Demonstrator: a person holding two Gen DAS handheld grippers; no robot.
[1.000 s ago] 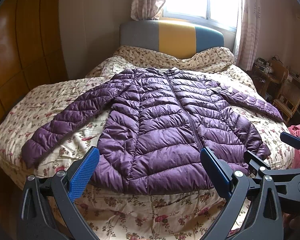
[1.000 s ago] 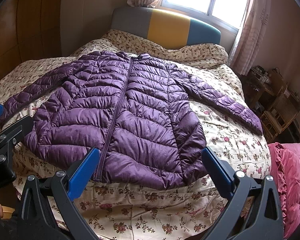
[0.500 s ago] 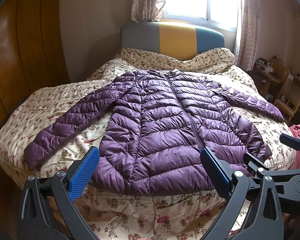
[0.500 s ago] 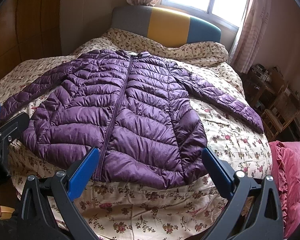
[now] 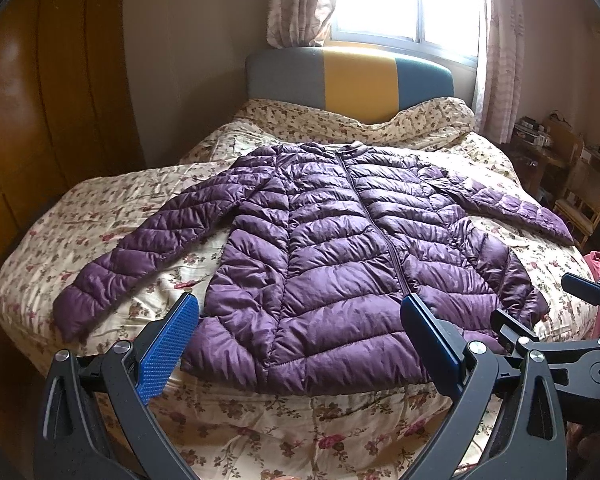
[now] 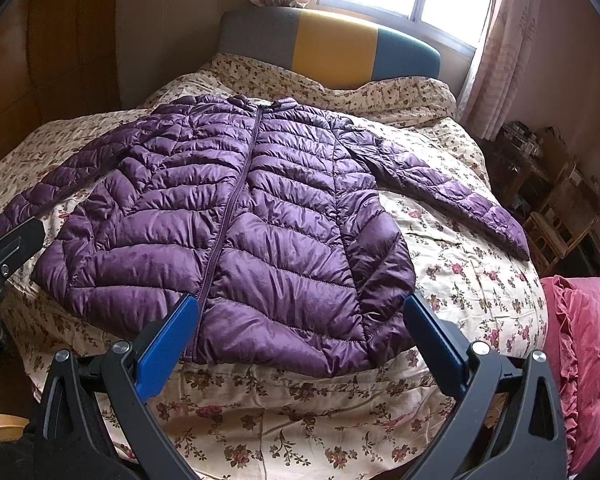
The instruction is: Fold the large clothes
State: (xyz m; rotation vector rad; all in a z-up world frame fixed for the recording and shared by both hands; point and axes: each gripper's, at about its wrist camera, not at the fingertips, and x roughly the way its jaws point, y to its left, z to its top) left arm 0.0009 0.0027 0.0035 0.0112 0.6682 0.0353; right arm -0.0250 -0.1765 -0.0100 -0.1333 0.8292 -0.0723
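Observation:
A purple quilted puffer jacket point(image 5: 332, 264) point(image 6: 236, 220) lies flat and zipped on the floral bed cover point(image 5: 260, 432) point(image 6: 460, 280), collar toward the headboard, both sleeves spread out. My left gripper point(image 5: 298, 320) hovers open above the jacket's hem, nothing between its blue pads. My right gripper point(image 6: 300, 320) is likewise open and empty over the hem's right half. The right gripper's black frame also shows at the right edge of the left wrist view, and the left gripper's frame at the left edge of the right wrist view.
A grey, yellow and blue headboard point(image 5: 348, 76) stands under a bright window. A wooden wardrobe point(image 5: 40, 120) lines the left side. Wooden chairs and a cluttered desk point(image 5: 572, 176) stand at the right, with a pink quilt point(image 6: 580, 360) beside the bed.
Both grippers have pulled back and risen a little, so the jacket and bed look smaller and lower in both views. The jacket has not moved.

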